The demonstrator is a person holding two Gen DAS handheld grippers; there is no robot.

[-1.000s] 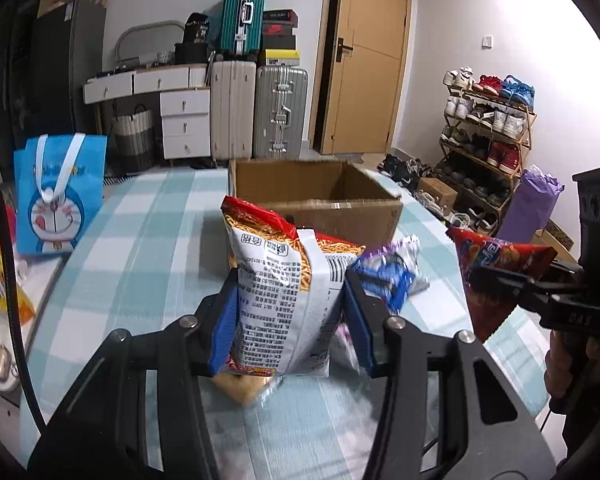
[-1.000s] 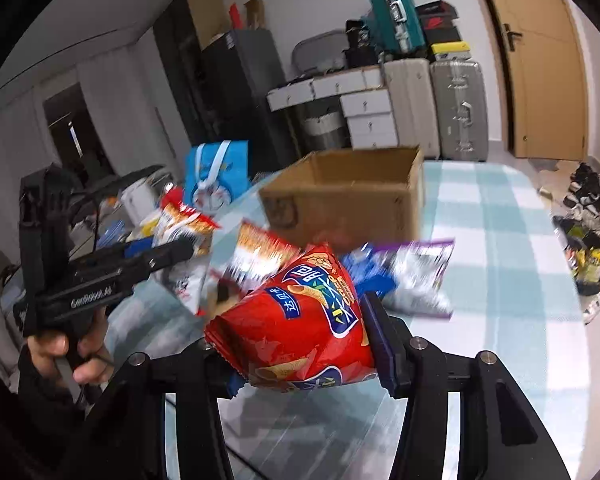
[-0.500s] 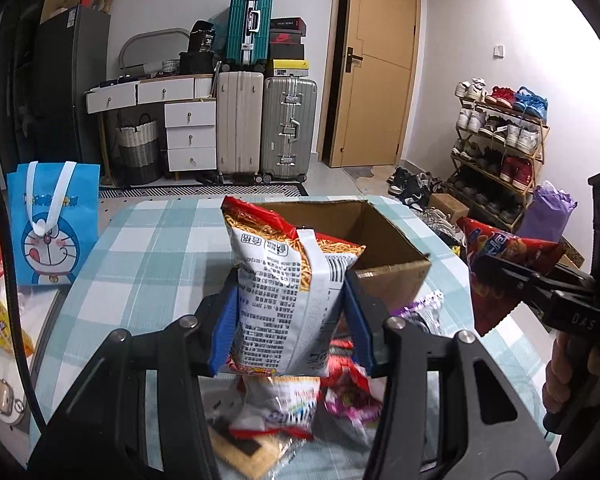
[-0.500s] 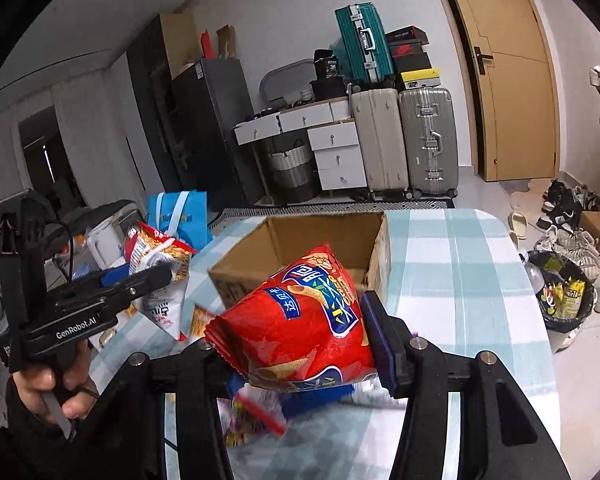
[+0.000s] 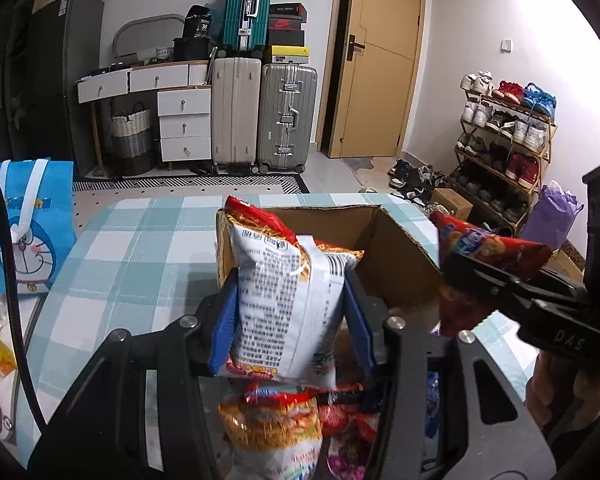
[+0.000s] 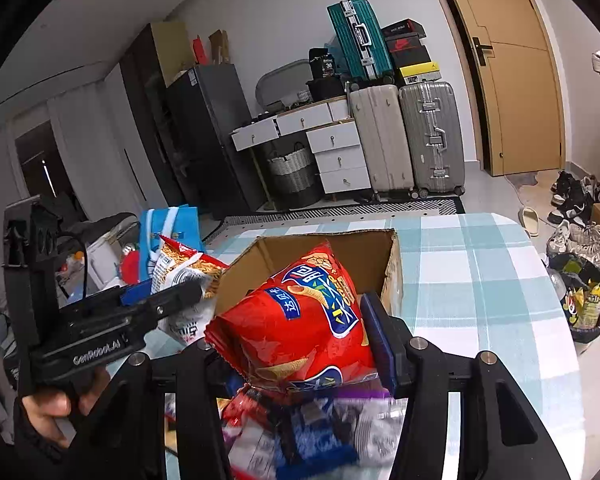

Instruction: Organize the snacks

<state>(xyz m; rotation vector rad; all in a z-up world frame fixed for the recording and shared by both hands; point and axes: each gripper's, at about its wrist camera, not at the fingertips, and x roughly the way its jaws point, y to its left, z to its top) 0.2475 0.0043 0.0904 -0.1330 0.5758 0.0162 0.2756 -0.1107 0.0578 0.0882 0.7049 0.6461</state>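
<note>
Left wrist view: my left gripper (image 5: 290, 316) pinches a white noodle bag (image 5: 288, 300) before the open cardboard box (image 5: 400, 268). My right gripper (image 6: 300, 344) pinches a red chip bag (image 6: 300, 320) beside it.

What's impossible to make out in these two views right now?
- Box floor: in both views the white noodle bag and red chip bag cover the inside of the cardboard box.
- Snack pile: blurred, behind the tongs' frame.
- Bin contents: too small.
</note>
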